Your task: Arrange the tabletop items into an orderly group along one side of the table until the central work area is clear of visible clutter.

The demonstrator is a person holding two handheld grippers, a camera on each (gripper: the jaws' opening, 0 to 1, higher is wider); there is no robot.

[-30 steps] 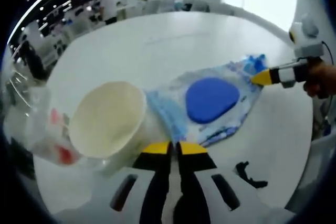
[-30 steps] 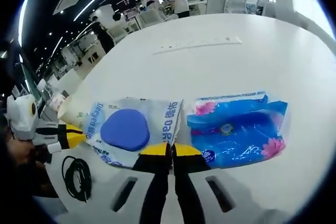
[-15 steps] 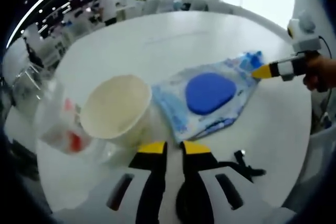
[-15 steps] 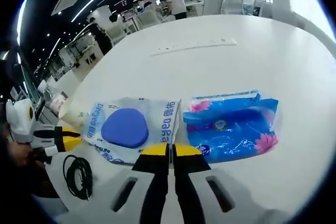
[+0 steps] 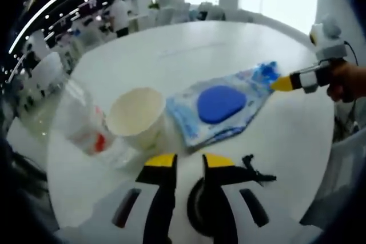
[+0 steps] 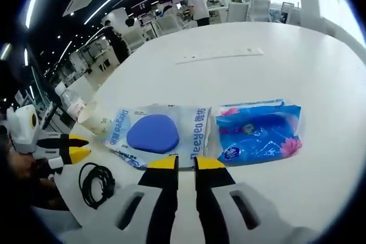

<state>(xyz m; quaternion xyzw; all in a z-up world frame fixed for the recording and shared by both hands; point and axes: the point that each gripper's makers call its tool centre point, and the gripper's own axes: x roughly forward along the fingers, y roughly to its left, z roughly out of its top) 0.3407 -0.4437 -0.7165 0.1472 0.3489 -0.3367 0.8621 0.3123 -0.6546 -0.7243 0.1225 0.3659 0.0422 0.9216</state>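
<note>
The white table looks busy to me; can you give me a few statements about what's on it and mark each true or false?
1. The wet-wipes pack has a blue lid. True.
2. The paper cup stands upright. False: it lies on its side, mouth toward the left gripper view.
3. The blue tissue pack lies beside the wet-wipes pack. True.
4. The black cable is draped over the tissue pack. False: it lies coiled on the table, apart from it.
5. The left gripper is clamped on the cup. False: its jaws are apart, holding nothing.
</note>
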